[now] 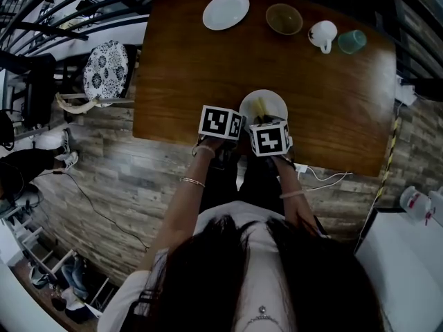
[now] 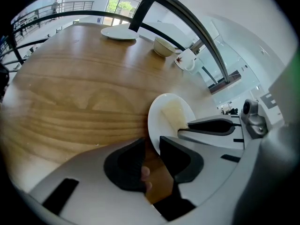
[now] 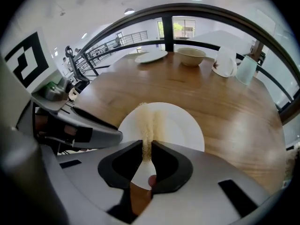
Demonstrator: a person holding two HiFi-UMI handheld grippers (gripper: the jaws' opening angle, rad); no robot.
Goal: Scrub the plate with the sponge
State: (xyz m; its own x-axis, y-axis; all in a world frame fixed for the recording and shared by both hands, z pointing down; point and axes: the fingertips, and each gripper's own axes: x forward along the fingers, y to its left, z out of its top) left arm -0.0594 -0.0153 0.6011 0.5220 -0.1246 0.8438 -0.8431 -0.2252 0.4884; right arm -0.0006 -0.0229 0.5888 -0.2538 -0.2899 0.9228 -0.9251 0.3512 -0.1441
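Left gripper [image 2: 152, 154]: jaws clamped on near rim of round white ceramic plate [image 2: 164, 123], which sits at near edge of brown wooden table [image 2: 70, 93]. Right gripper [image 3: 147, 162]: jaws pinched on thin yellow sponge [image 3: 149, 123], sponge edge-on against plate's face
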